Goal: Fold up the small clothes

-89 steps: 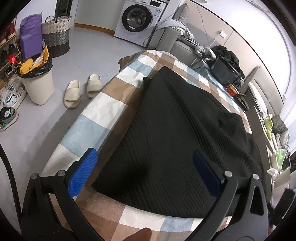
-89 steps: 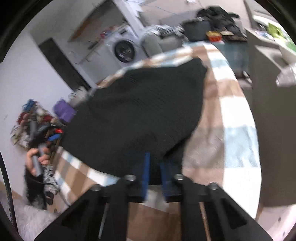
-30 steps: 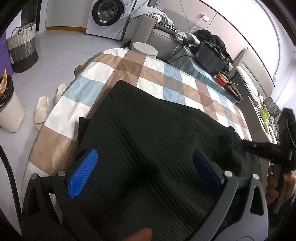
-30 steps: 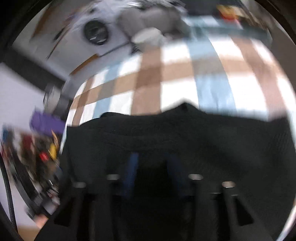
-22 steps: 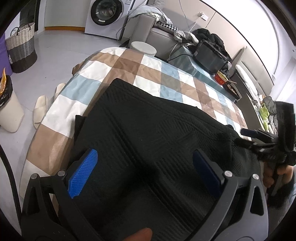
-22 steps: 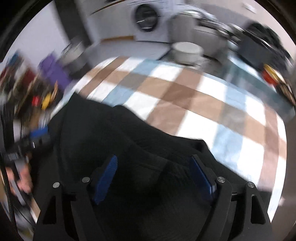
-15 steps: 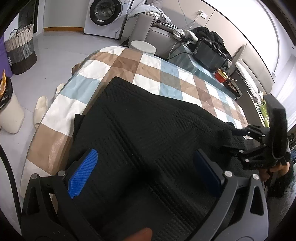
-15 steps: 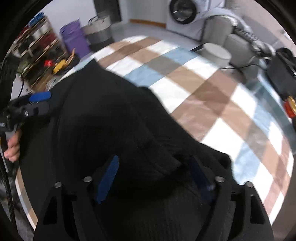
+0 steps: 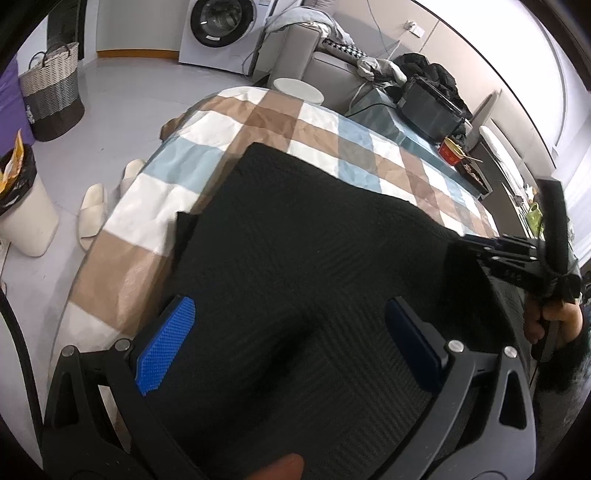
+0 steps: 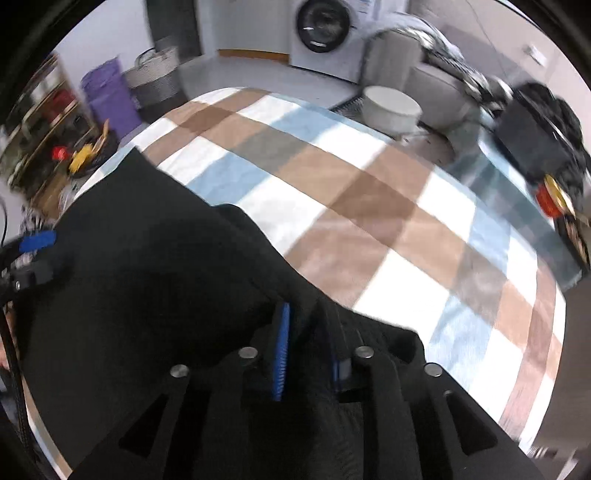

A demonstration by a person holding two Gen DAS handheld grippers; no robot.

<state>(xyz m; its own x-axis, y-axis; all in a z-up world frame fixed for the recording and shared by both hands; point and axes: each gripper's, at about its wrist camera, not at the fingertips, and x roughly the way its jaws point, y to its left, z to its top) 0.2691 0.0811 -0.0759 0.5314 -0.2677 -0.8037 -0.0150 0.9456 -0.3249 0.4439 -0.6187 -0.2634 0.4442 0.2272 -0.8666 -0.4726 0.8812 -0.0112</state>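
Observation:
A black knitted garment point(image 9: 295, 258) lies spread over a checked table point(image 9: 258, 122). My left gripper point(image 9: 291, 347) hovers open over its near part, blue pads wide apart. My right gripper point(image 10: 306, 347) is shut on a raised fold at the garment's right edge point(image 10: 166, 277); it also shows in the left wrist view point(image 9: 476, 247), at the garment's right edge. The left gripper point(image 10: 33, 251) shows at the left edge of the right wrist view.
The checked tablecloth point(image 10: 369, 199) is bare beyond the garment. A white bin point(image 9: 22, 214), slippers point(image 9: 92, 210) and a basket point(image 9: 51, 92) stand on the floor left. A sofa point(image 9: 332, 74), a black box point(image 9: 432, 107) and a washing machine point(image 9: 218, 29) are at the back.
My right gripper was open half a second ago and has closed on the garment's right edge. The left gripper stays open over the garment, having moved in over it since 3 s ago.

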